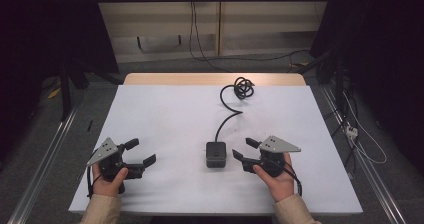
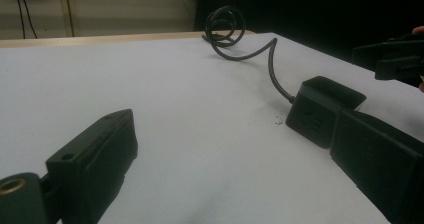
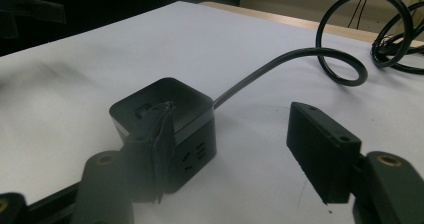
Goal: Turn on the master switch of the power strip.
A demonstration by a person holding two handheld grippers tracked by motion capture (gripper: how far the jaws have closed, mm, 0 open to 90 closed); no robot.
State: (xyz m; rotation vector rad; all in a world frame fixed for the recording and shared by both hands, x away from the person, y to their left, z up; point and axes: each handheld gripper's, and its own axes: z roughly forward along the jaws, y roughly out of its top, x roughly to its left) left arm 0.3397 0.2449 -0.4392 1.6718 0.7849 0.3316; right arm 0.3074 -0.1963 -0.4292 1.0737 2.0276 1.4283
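— Hands first, at the near edge of the tabletop (image 1: pixel 165 114): the left claw (image 1: pixel 139 153) rests low on the white sheet, jaws spread, nothing between them.

— And the right claw (image 1: pixel 241 150)?

— Also released, jaws apart and pointing left at the black socket cube (image 1: pixel 216 154). Seen from that claw's own camera, one jaw stands in front of the cube's near corner, the other stands clear to the right; neither presses on it.

— Where does the cube sit?

— Flat on the sheet, right of centre, just beside the right claw, well apart from the left.

— Farther off?

— Its black cable (image 1: pixel 227 115) snakes away and ends in a coil (image 1: pixel 243 87) by the far edge.
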